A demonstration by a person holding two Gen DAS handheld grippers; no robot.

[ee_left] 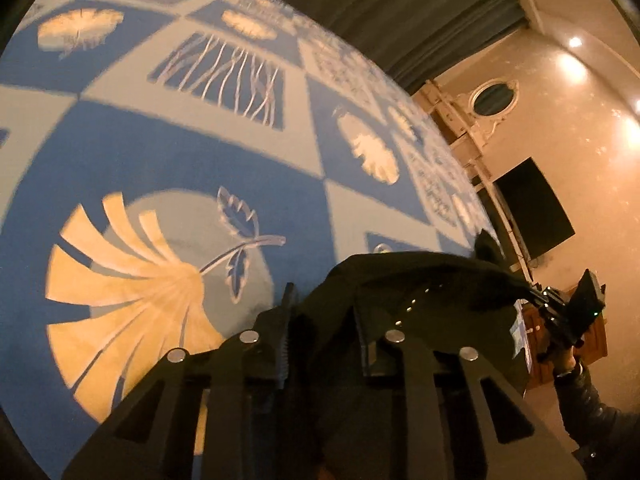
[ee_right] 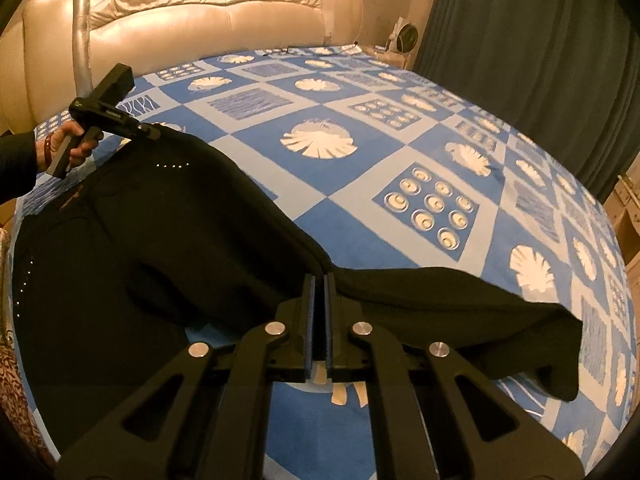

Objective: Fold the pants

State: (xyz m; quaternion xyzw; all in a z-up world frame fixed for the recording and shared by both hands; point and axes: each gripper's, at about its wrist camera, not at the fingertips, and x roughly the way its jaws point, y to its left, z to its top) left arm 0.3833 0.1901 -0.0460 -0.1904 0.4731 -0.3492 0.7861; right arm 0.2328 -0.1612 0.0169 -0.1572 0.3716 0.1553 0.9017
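Note:
Black pants with small studs hang stretched between the two grippers above a blue and white patterned bed. My right gripper is shut on the pants' edge near the middle, and one leg trails to the right onto the bed. My left gripper shows in the right wrist view at the far left, shut on the waist end. In the left wrist view the pants cover the left gripper, fabric between its fingers, and the right gripper holds the far end.
A cream tufted headboard stands behind the bed. Dark curtains hang at the right. The left wrist view shows a wall with a dark screen and wooden furniture.

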